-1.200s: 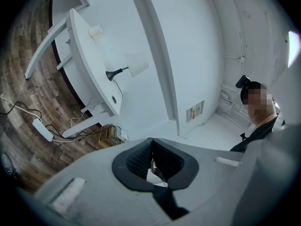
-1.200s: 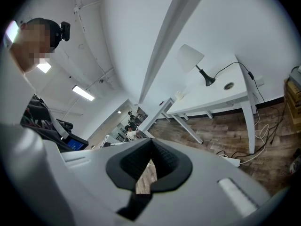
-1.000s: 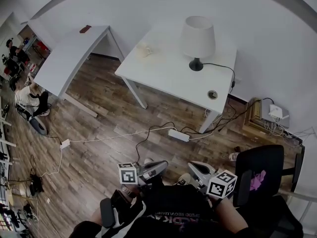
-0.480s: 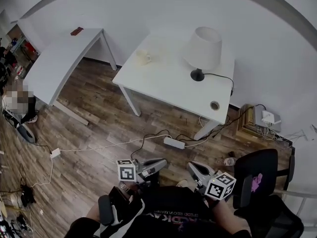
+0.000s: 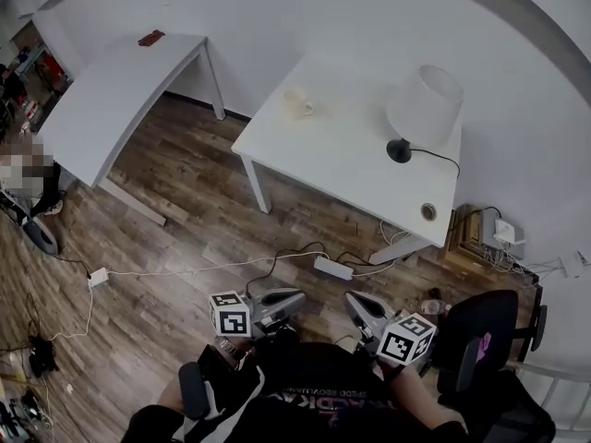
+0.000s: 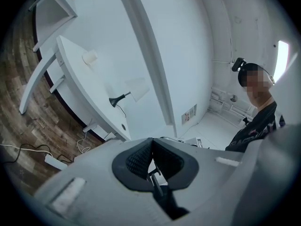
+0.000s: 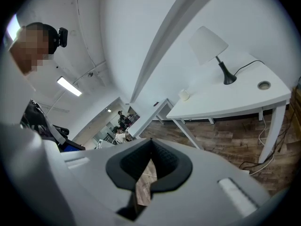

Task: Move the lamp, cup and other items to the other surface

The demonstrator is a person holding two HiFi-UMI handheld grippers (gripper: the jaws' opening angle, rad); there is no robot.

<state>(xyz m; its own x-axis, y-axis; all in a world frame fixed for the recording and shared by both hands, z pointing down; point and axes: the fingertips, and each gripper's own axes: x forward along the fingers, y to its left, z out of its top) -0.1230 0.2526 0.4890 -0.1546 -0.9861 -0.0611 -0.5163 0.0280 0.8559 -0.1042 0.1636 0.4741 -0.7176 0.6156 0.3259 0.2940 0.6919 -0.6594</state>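
1. The lamp (image 5: 422, 107) stands upright on the white table (image 5: 342, 160), near the right end. Its black cord (image 5: 439, 158) runs off the right edge.
2. The cup (image 5: 297, 102) sits on the same table, near the back left corner. It is well apart from the lamp.
3. A second table (image 5: 106, 100) stands to the left, apart from the first one. A small dark thing (image 5: 150, 38) lies at its far end.
4. The left gripper (image 5: 297, 295) is low in the head view, close to the person and well away from both tables. Its jaws are closed tight, tip to tip, and nothing is between them.
5. The right gripper (image 5: 352, 298) is just beside it, also far from the tables. Its jaws are closed too and hold nothing.
6. Both grippers point toward the table with the lamp and cup.
7. A white power strip (image 5: 332, 268) lies on the wood floor (image 5: 175, 238), between the grippers and the table.
8. A black chair (image 5: 489, 330) stands at the right, near the right gripper.
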